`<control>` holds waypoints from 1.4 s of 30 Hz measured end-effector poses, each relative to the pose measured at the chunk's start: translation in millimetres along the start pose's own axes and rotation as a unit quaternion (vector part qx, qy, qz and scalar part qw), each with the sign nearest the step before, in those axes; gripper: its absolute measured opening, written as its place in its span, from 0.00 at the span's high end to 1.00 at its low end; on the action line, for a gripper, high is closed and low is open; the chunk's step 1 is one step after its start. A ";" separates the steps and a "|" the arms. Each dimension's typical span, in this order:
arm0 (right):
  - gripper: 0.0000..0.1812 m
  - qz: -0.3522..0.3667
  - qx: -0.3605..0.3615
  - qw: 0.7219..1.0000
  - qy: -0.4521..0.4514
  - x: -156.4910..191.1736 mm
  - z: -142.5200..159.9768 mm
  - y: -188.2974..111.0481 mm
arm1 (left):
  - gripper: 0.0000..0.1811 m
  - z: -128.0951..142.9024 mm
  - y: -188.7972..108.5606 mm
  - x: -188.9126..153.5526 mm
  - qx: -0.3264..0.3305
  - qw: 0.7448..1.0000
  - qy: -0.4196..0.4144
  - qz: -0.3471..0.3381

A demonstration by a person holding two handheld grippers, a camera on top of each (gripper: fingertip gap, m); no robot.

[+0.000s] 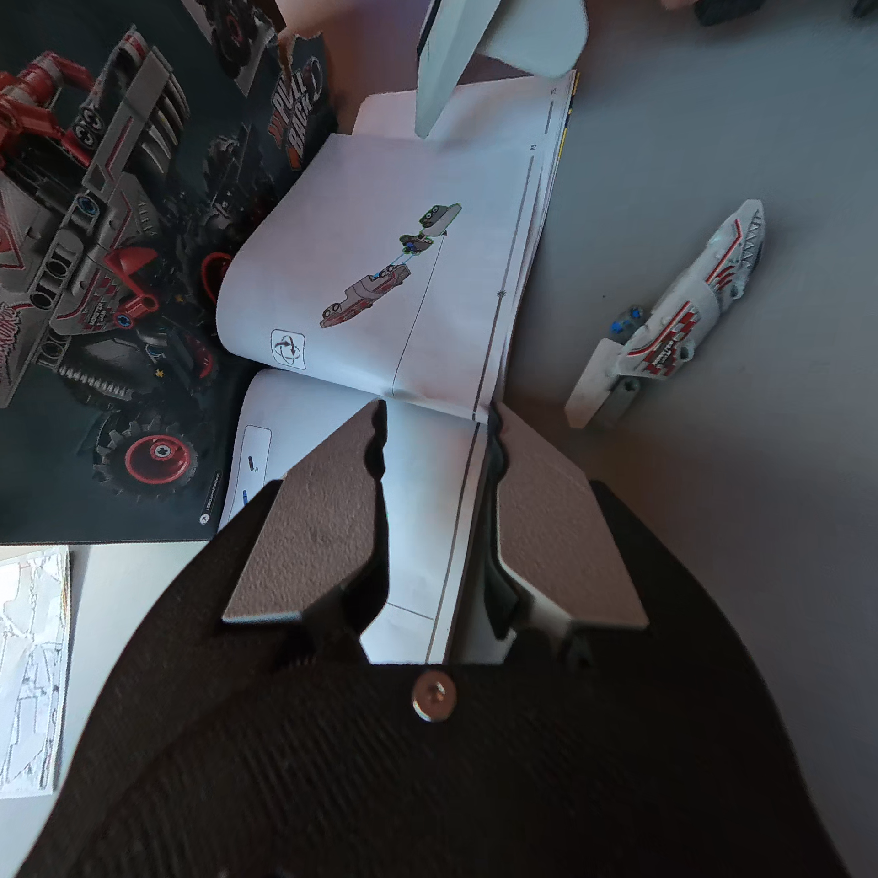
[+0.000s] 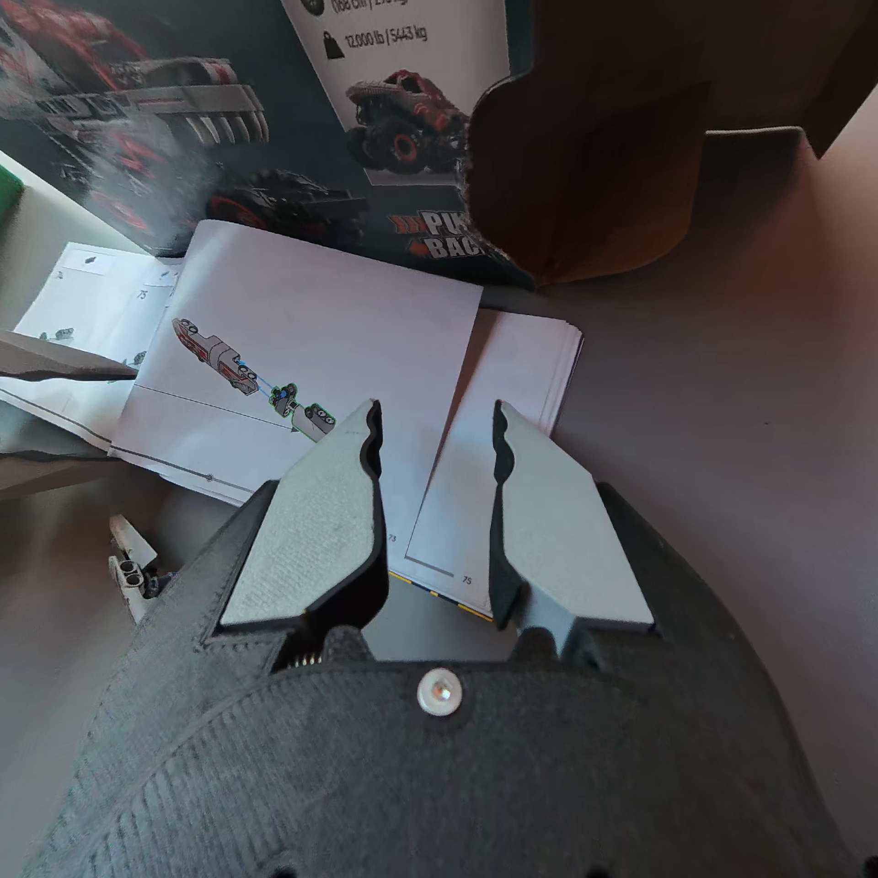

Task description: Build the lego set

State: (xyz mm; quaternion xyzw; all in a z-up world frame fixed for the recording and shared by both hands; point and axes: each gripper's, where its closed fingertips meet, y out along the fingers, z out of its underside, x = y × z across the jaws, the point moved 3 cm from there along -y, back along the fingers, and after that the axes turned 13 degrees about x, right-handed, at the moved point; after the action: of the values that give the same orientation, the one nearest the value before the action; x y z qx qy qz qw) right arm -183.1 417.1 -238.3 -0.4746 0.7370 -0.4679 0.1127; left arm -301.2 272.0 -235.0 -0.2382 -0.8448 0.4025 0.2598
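The open instruction booklet [image 1: 380, 266] lies on the grey table, and one page curls up from its spine. My left gripper [image 1: 437, 411] is open and empty, with its tips over the booklet's near edge. A white and grey lego assembly [image 1: 665, 323] with red stickers lies on the table to its right, apart from it. My right gripper [image 2: 436, 407] is open and empty over the booklet [image 2: 309, 332], near the page's corner. The same assembly [image 2: 130, 565] shows at the lower left of the right wrist view, partly hidden by the gripper body.
The dark lego box [image 1: 109, 237] with a truck picture lies left of the booklet; it also shows in the right wrist view [image 2: 237, 119] with its brown flap [image 2: 594, 166] open. A sticker sheet [image 1: 28, 665] lies at the lower left. Each view shows the other gripper's finger [image 1: 451, 62] [image 2: 62, 366]. The gap from one gripper's tips to the other's is roughly 15 cm.
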 end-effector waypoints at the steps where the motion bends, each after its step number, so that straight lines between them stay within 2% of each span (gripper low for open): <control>1: 0.76 -0.003 0.000 1.000 0.002 -0.6 0.1 0.0 | 0.78 0.4 0.0 0.2 0.000 1.000 -0.002 0.002; 8: 0.75 -0.046 0.024 0.999 -0.006 11.9 5.7 8.8 | 0.78 2.9 -0.1 1.0 0.002 1.000 -0.011 0.011; 13: 0.73 -0.097 0.024 0.995 0.000 22.8 5.3 10.1 | 0.78 4.6 -0.5 1.4 0.002 1.000 -0.016 0.015; 18: 0.73 -0.114 0.021 0.993 0.009 22.7 4.6 9.5 | 0.78 4.9 -0.3 1.2 0.003 1.000 -0.016 0.016; 42: 0.71 -0.120 0.017 0.993 0.015 19.9 3.8 8.3 | 0.78 5.9 0.6 0.7 0.005 1.000 -0.015 0.016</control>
State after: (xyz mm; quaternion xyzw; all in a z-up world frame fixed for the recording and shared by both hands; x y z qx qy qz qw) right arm -196.1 399.8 -241.4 -0.5505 0.6686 -0.4970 0.0531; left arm -305.3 269.5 -238.6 -0.2445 -0.8427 0.4145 0.2416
